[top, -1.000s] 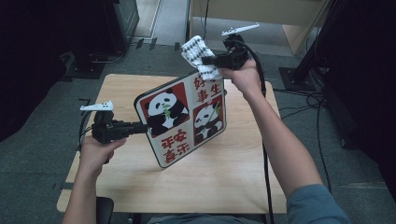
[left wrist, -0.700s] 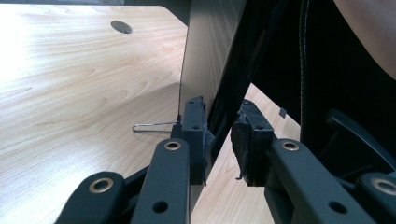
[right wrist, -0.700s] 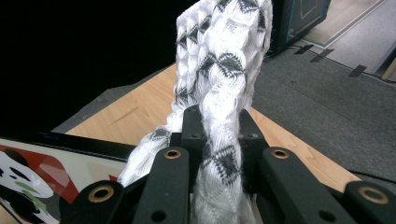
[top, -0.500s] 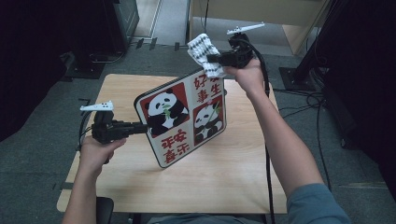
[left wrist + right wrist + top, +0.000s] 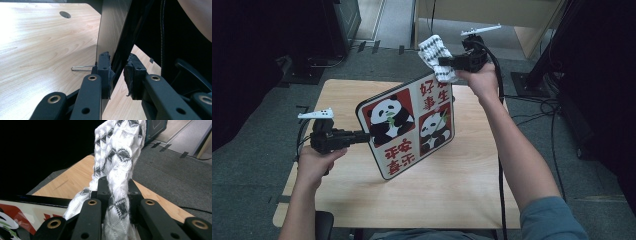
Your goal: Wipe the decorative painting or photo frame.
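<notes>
The left gripper [image 5: 362, 136] clamps the left edge of the flat, rounded-corner panel printed with pandas and red characters on a white and red face [image 5: 412, 127]. In the left gripper view the jaws stand nearly closed, with the thin edge of the panel [image 5: 110, 32] running between the two rough black pads [image 5: 130, 75]; the panel's back there is a pale wood-grain sheet with a dark rim. A thin wire loop [image 5: 81, 68] projects from the left jaw.

The panel is held tilted above the light wood-grain table [image 5: 472, 170], its lower corner close to the tabletop; whether it touches cannot be told.

The right gripper [image 5: 444, 62] is nearly closed on a white knitted cloth with black zigzag pattern [image 5: 437, 56]. In the right gripper view the bunched cloth [image 5: 117, 157] fills the gap between the jaws and rises above them, its surface soft and quilted. The cloth hangs at the panel's upper right corner, touching or just beside its top edge.
</notes>
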